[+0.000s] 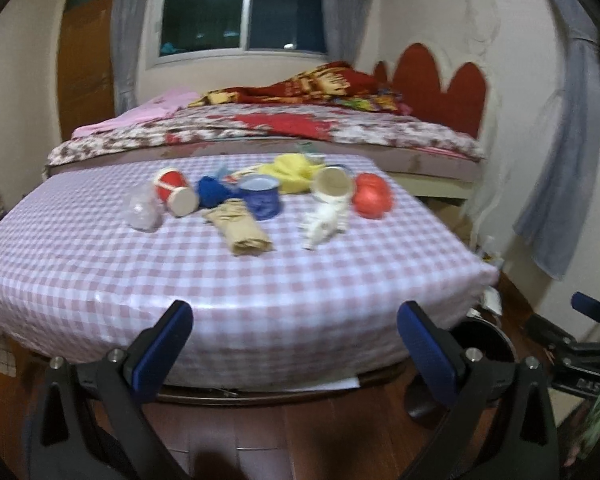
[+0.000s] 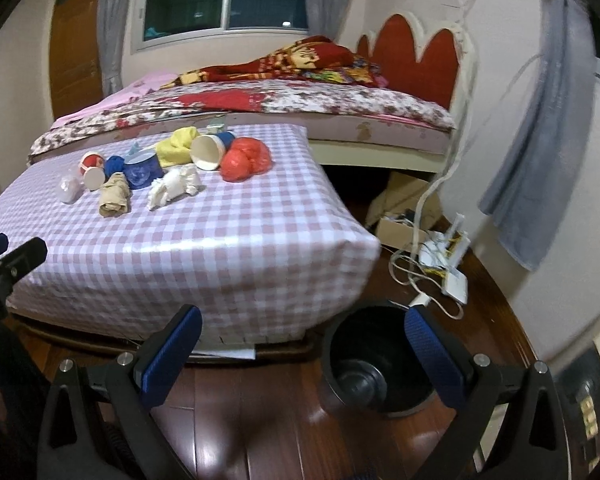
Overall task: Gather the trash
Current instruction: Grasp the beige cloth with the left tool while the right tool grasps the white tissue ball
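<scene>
Both sets of fingers spread wide and holding nothing: left gripper [image 1: 294, 344] square to the counter [image 1: 80, 264], right gripper [image 2: 302, 354] off its right corner, above the black bin [image 2: 374, 364] on the floor. Trash heaped at the counter's far side, at twelve o'clock from the left, eleven from the right. Nearest pieces: tan paper wad [image 1: 240, 226], long axis running toward five o'clock, and white crumpled wad [image 1: 324, 224]; probably an easier first reach for the left.

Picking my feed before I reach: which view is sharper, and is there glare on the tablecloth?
Left wrist: motion-blurred, the paper cup and tissue smeared; faint sheen on the tablecloth front edge. Right wrist: sharper, the bin rim crisp; glossy glare on the cloth's front. Both bend straight lines at the edges.
</scene>
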Available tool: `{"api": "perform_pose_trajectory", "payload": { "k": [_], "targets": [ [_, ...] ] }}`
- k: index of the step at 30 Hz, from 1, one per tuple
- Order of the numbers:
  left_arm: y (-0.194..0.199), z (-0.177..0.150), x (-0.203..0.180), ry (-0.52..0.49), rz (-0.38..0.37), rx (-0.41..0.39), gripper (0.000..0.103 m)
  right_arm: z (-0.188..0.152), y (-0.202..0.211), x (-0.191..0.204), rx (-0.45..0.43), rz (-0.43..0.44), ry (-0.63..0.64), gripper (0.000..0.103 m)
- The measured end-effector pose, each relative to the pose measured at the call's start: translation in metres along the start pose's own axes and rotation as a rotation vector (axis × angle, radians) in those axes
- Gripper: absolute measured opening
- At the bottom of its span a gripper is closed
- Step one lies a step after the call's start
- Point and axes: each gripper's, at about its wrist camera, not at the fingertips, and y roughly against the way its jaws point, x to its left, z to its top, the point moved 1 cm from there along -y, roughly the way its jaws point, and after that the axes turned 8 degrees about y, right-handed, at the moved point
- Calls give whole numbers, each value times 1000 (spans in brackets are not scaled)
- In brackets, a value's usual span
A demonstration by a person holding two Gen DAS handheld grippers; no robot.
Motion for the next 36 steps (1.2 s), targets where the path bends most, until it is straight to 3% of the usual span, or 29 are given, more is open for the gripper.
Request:
{"api": "perform_pose_trajectory", "payload": {
  "k": [3, 7, 10, 14, 23, 24, 26, 30, 36],
  "targets": [
    [-23, 14, 15, 24, 19, 11, 102, 17, -20, 9, -22, 47, 25, 102],
    [-58, 31, 26, 40, 38, 24, 87, 43, -51, 28, -42, 97, 60, 101],
    [-83, 44, 29, 64, 41, 34, 79, 63, -78, 39, -43, 113, 83, 92],
    [-111, 55, 28, 74, 60, 35, 79, 86, -112, 56, -37, 143, 114, 86],
    [-169, 56, 38, 103, 117, 119, 73, 110, -162, 79, -21, 188, 161, 84],
    [-175, 54, 40, 97, 123, 133, 69, 112, -165, 81, -20, 194, 161, 84],
    [-185, 53, 45, 95, 94, 170, 37, 117, -171, 86, -24, 211, 159, 84],
    [-174, 53, 46, 64, 79, 132, 27, 126, -179, 100, -37, 250, 160, 84],
    [-165, 55, 48, 53, 76, 103, 27, 140, -207, 126, -15, 299, 141, 84]
  ]
}}
